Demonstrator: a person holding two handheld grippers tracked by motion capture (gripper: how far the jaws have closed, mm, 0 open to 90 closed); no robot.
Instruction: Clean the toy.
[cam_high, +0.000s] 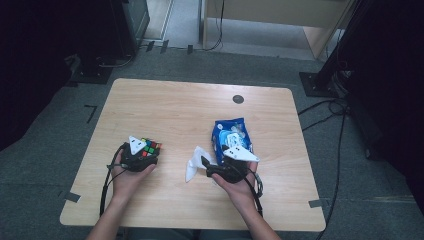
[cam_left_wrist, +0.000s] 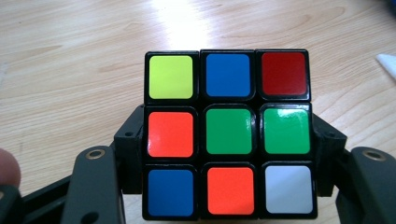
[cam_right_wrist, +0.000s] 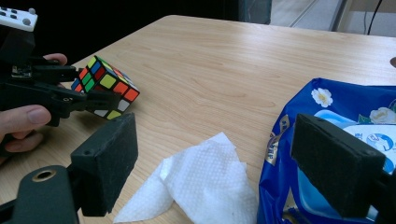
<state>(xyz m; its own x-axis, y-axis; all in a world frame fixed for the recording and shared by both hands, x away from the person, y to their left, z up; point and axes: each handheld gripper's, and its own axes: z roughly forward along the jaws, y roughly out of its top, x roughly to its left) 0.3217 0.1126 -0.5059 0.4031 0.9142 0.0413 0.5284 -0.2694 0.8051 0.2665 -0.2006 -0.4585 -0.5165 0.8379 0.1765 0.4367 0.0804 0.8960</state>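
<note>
A scrambled Rubik's cube (cam_high: 149, 147) (cam_left_wrist: 228, 135) is held just above the wooden table (cam_high: 175, 100) at the left, and my left gripper (cam_high: 146, 153) (cam_left_wrist: 228, 142) is shut on it, one jaw against each side. A crumpled white wipe (cam_high: 193, 163) (cam_right_wrist: 201, 182) lies flat near the middle. My right gripper (cam_high: 214, 161) (cam_right_wrist: 219, 168) stands open just behind it, the pads (cam_right_wrist: 108, 167) wide apart and pressing on nothing. From the right gripper view, the cube (cam_right_wrist: 105, 86) is tilted in the left gripper (cam_right_wrist: 70, 95).
A blue pack of wet wipes (cam_high: 231, 136) (cam_right_wrist: 303, 116) lies beside the right gripper, on its right. A round dark grommet (cam_high: 238, 99) sits near the table's far edge. Cables and black stands surround the table on the grey floor.
</note>
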